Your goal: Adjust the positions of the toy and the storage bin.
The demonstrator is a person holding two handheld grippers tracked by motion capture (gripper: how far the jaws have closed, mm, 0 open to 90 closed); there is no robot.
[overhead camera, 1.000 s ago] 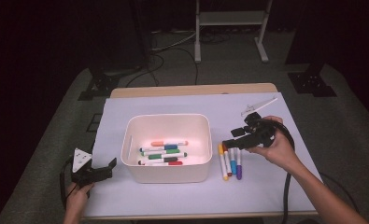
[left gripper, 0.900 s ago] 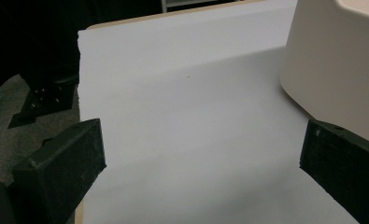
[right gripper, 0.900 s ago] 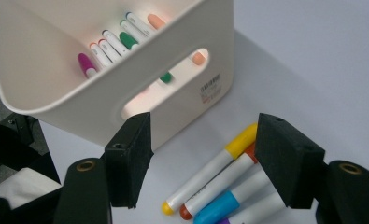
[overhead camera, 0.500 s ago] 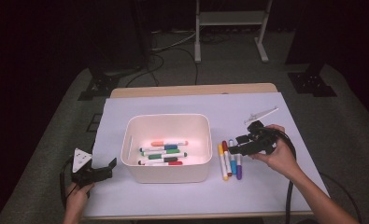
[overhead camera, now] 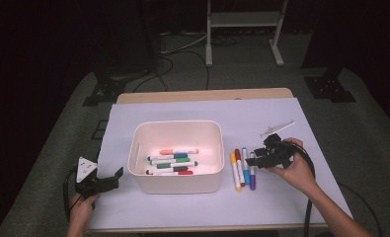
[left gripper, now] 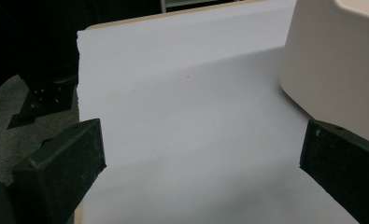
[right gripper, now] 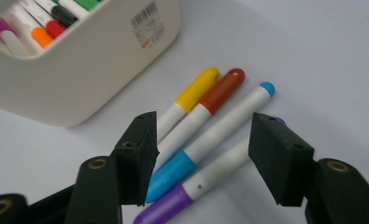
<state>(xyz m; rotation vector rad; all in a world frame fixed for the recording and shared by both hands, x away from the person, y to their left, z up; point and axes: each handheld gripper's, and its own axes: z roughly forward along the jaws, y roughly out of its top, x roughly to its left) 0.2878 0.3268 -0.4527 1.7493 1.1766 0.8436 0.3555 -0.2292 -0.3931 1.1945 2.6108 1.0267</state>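
Jaws apart beside white bin of markers

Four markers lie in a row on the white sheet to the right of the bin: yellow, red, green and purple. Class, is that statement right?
Not quite. The row beside the bin holds a yellow marker, a red marker, a blue marker and a purple marker; the third one is blue, not green. The right gripper view shows the colours plainly, between the right claw's open jaws.

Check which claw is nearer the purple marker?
Right. The right claw hovers just over the purple marker, jaws open astride it; the left claw sits across the white bin.
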